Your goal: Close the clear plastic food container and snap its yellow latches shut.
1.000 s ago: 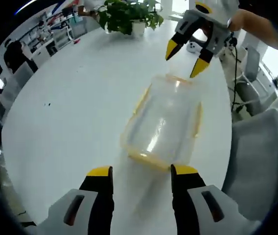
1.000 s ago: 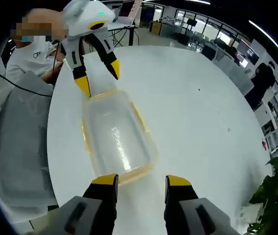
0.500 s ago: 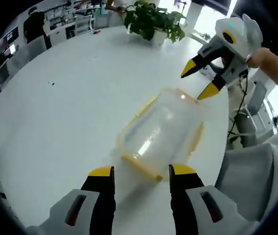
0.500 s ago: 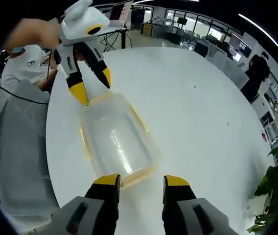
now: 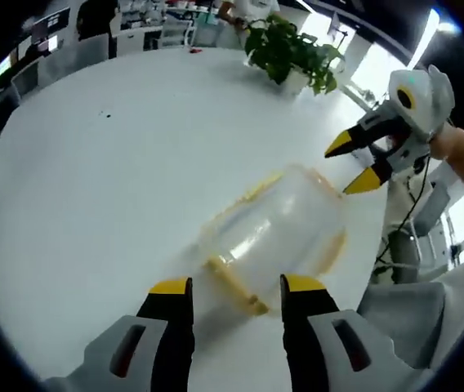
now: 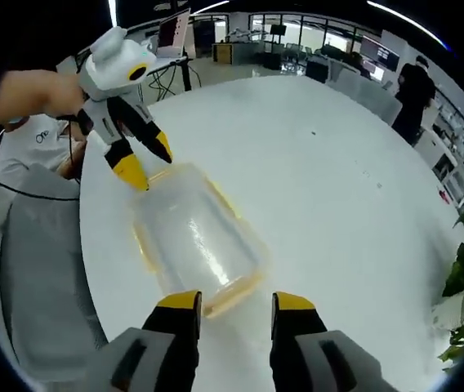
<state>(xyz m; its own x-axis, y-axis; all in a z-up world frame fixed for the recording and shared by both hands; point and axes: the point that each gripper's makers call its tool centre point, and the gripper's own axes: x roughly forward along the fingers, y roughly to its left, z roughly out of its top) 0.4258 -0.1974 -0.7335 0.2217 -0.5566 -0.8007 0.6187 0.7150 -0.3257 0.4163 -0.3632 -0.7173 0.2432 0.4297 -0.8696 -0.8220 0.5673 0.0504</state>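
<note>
Left claw (image 5: 230,287): jaws standing apart, holding nothing, hovering just short of the container's near yellow end.
Right claw (image 6: 232,304): likewise gaping and empty, poised at the opposite end.
Container: clear rectangular plastic food container with yellow latches (image 5: 274,237), lying on the round white table (image 5: 101,171) between both claws.
Handling: probably light, stiff, slick-walled and prone to sliding; best pressed at the latches while braced.
Beyond: potted green plant (image 5: 291,51).

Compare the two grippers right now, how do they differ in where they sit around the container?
In the right gripper view, the left gripper hangs over the far end of the clear container, tips angled down; the right gripper sits low at the near end, its jaws straddling that end's yellow latch. Both are open and hold nothing.
</note>
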